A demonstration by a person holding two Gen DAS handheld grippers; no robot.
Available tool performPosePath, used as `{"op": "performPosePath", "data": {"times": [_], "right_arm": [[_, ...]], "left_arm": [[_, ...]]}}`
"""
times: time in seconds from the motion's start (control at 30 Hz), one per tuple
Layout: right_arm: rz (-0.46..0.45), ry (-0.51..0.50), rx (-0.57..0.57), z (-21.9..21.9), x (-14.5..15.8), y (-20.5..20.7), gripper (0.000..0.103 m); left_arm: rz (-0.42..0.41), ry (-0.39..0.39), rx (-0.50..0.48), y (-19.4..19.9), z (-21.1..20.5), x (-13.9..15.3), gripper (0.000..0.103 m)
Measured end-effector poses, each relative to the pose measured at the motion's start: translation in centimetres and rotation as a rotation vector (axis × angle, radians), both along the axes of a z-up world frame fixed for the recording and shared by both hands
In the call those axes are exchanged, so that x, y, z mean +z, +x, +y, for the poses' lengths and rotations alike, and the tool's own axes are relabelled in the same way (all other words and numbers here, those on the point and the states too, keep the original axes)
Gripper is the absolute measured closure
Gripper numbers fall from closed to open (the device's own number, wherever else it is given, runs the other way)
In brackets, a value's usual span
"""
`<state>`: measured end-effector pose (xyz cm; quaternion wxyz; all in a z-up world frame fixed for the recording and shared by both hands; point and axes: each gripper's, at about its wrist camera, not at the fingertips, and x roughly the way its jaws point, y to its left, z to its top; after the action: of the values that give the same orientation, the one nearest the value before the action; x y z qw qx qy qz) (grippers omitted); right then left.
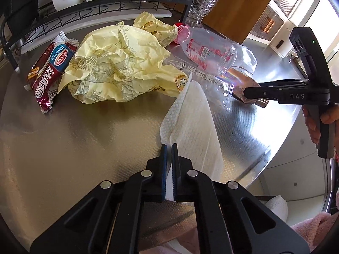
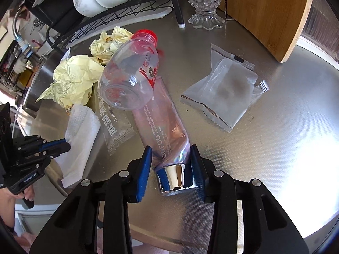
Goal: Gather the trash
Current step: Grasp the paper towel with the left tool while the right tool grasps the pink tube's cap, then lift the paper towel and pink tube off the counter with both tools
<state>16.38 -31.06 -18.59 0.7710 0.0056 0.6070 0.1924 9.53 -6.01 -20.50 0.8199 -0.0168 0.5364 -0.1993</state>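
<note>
My left gripper [image 1: 169,148] is shut on a white paper towel [image 1: 190,124] and holds its near edge just above the steel counter; it also shows in the right wrist view [image 2: 81,135]. My right gripper [image 2: 171,150] is around the chrome-capped end of a squeezed pink tube [image 2: 165,131], with both blue pads at its sides. An empty clear bottle with a red cap [image 2: 129,74] lies across the tube and a clear snack bag [image 2: 114,124]. Crumpled yellow wrappers [image 1: 118,63] and a red snack packet [image 1: 50,72] lie to the left.
A silver-and-clear sachet wrapper [image 2: 222,97] lies to the right on the steel counter [image 2: 275,139]. A black dish rack with white bowls [image 1: 89,10], a glass vase [image 2: 203,4] and a wooden board [image 2: 271,14] stand along the back.
</note>
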Motion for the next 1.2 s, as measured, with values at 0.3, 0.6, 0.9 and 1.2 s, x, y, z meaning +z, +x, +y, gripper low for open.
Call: {"op": "performPosePath", "data": {"times": [0.3, 0.6, 0.9, 1.2], "right_arm": [[-0.045, -0.041, 0.006, 1.3, 0.6, -0.7, 0.071], [-0.087, -0.047, -0.040, 0.0, 2.8, -3.3, 0.075], [-0.129, -0.057, -0.114, -1.7, 4.4, -6.6, 0.079], [-0.184, -0.049, -0.137, -1.7, 5.9, -7.5, 0.084]], "left_arm": [[-0.015, -0.018, -0.004, -0.4, -0.4, 0.7, 0.103], [-0.080, -0.030, -0.014, -2.2, -0.1, 4.0, 0.103], [-0.138, -0.046, -0.016, -4.7, 0.3, 6.7, 0.103], [-0.178, -0.044, 0.001, -6.2, 1.0, 8.4, 0.103]]}}
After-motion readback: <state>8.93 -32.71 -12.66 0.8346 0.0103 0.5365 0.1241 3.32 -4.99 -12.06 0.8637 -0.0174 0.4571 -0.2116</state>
